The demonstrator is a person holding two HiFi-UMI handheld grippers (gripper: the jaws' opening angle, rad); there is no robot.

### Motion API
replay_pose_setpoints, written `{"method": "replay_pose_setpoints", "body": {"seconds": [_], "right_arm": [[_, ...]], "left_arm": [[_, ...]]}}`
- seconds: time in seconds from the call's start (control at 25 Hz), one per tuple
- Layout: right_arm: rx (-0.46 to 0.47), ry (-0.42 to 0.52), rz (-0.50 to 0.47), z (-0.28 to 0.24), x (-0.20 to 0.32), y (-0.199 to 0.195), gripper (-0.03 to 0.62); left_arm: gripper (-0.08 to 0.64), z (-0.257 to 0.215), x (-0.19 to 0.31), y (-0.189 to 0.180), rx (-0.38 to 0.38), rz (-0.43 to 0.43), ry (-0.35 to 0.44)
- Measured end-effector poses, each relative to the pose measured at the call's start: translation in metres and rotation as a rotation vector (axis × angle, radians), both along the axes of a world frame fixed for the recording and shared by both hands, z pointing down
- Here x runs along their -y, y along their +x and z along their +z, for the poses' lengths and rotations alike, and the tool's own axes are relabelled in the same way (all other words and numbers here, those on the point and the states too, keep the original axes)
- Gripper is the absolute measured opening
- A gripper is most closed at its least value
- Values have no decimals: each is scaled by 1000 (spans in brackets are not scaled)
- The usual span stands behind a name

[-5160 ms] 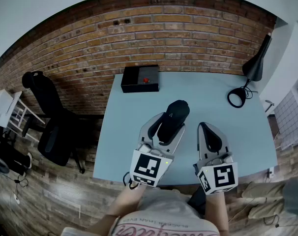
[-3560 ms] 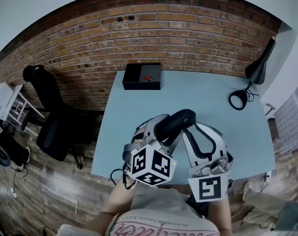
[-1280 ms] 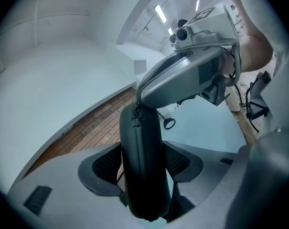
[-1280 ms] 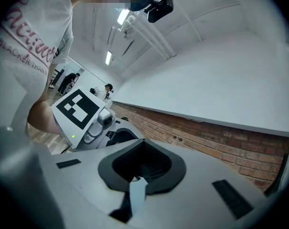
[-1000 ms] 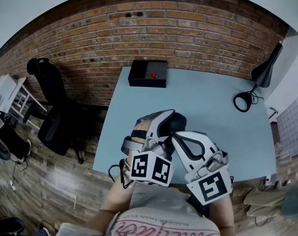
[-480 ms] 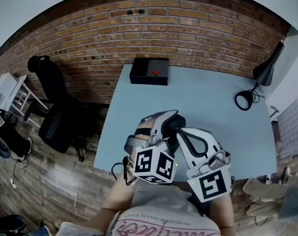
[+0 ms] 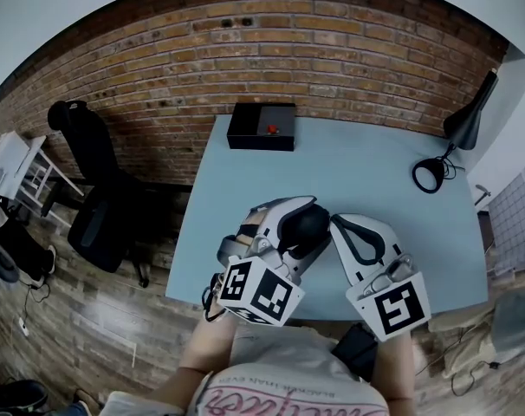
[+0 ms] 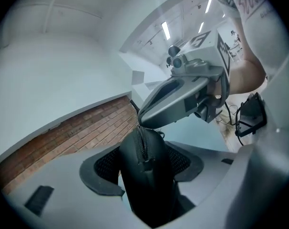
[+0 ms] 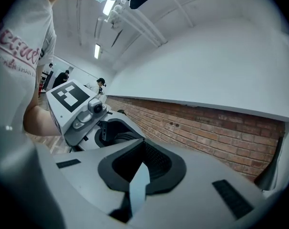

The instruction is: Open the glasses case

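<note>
A brick wall (image 7: 314,50) ran behind a pale blue table (image 7: 366,163), with a black box (image 7: 261,126) at the table's upper centre, a black desk lamp (image 7: 457,137) at the right edge and an office chair (image 7: 98,206) at the left. In the head view, low in the middle of the frame, the left gripper (image 7: 299,219) held the black glasses case (image 7: 310,225) above the table's near part. The right gripper (image 7: 337,224) was just beside it to the right, its tip level with the case's far end. In the left gripper view the pads (image 8: 104,168) stood wide and pressed on the case's two flanks. The zip (image 8: 143,142) ran up the centre of the frame, facing the camera, and looked closed. The other gripper's tip sat at the seam's far end, though whether it touched could not be told. In the right gripper view that gripper's jaws were together with nothing between them, only a sliver of pale table behind. The case showed at the middle left, in the other gripper. The pull had probably yet to be caught. Doing it well would mean parting the right jaws, pinching the pull squarely and drawing it along the seam. The left grip should stay firm and the seam turned toward the puller.
</note>
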State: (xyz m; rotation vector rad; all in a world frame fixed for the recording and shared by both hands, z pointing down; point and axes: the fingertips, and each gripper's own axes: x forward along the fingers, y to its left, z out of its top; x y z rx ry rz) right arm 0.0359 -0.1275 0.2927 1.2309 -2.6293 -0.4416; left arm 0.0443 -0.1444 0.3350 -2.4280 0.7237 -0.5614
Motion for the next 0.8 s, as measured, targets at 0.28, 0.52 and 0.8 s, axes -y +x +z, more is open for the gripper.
{"method": "replay_pose_setpoints", "body": {"seconds": [0.28,0.52,0.8], "right_arm": [[89,-52,-24,-1,-2,6,18],[137,-125,-105,-3,-13,-5,18],[149,-116,-143,-7,-23,-19,17]], "left_arm": [[273,-6,-6,1,-82,60,-43],[275,-3,4,1,-12,-37,-10],[273,7,13,1,60,-101,-34]]}}
